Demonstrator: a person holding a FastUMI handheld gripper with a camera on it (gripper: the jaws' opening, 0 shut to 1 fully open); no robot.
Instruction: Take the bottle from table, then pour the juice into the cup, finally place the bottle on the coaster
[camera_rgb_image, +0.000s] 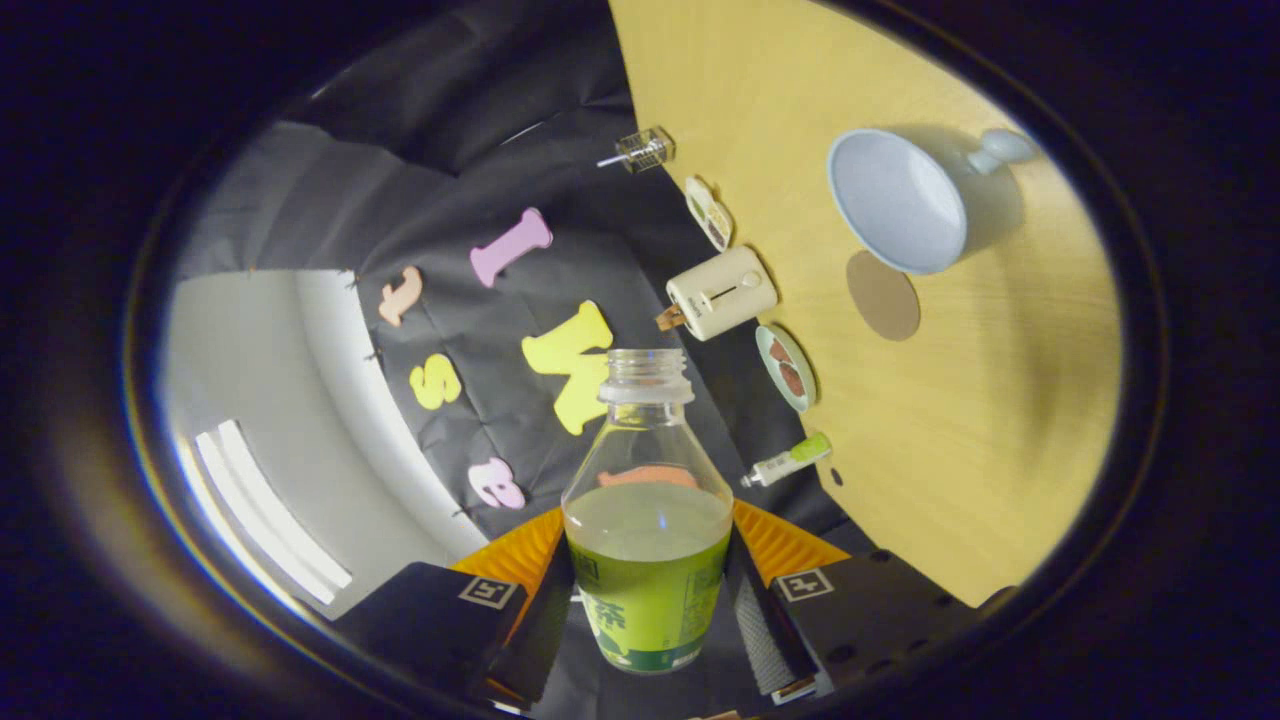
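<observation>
**Bottle held tilted, cup and coaster off to the right**

The gripper has its jaws pinching the bottle, one finger pressing each side of the green label. The bottle stands straight out between the fingers, its open, uncapped neck pointing ahead toward the booth's dark cloth wall. Pale yellow-green juice fills it up to just above the label; the clear shoulder and neck hold none.

The whole view is rolled, so the wooden tabletop appears as a steep slab to the right of the bottle. Along the tabletop's back edge, against the wall, sits a row of small things: a little wire basket, a small dish, a cream toaster, a green-rimmed plate with something brown on it, and a small tube with a green cap, which lies nearest the bottle's neck.

Farther right, out on the bare wood, lies the round brown coaster, flat and uncovered. Just beyond it stands the light blue cup, its mouth turned toward the camera and its handle on the far side. Cup and coaster are close together but apart, and both are well clear of the bottle.
</observation>
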